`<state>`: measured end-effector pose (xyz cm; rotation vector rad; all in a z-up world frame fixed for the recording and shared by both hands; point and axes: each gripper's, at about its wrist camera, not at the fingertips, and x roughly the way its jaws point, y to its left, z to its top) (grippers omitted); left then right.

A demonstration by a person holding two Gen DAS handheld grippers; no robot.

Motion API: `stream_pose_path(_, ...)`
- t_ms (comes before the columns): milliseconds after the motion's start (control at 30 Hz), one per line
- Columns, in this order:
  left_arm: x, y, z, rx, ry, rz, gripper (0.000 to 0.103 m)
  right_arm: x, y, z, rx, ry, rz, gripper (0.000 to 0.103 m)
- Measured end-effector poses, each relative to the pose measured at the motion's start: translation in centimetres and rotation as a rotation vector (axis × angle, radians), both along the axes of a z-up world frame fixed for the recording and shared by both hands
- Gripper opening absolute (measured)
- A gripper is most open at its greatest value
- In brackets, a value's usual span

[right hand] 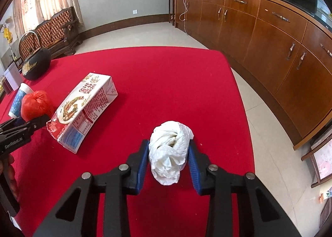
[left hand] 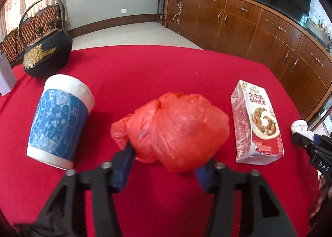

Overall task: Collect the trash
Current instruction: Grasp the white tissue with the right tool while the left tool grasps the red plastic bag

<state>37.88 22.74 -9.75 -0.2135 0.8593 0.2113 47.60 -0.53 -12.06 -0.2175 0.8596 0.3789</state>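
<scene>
Left wrist view: the left claw (left hand: 166,160) is clenched around the crumpled red plastic bag (left hand: 172,127), between the paper cup (left hand: 60,118) and the milk carton (left hand: 257,123) on the red tabletop (left hand: 155,67). Squeeze gently so the bag doesn't slip, and lift straight up. The carton lies flat, its long axis running away from the camera.

Right wrist view: the right claw (right hand: 168,156) grasps the white tissue wad (right hand: 169,152) near the tabletop's right edge; keep pressure steady. Here the carton's folded top points far-right.
</scene>
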Motion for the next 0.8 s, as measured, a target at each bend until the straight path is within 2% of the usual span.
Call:
stream_pose_path(133,-0.9,0.5,0.3,-0.035,-0.028,0.013,0.027,-0.5,-0.3,0.1,0.009,-0.005,-0.001,0.038)
stream_pose_path(233,-1.5,0.4,0.6,-0.035,-0.046,0.006,0.021,-1.2,-0.7,0.6,0.016,-0.023,-0.002,0.037)
stream_pose_path(533,-5.9,-1.6,2.2,0.038,-0.09,-0.021,0.02,-4.0,-1.7,1.8,0.035,-0.042,-0.002,0.036)
stream_pose_path(800,-9.1,-1.9,3.4,0.051,-0.103,-0.03,0.02,-8.4,-2.8,3.2,0.04,-0.071,0.003,0.036)
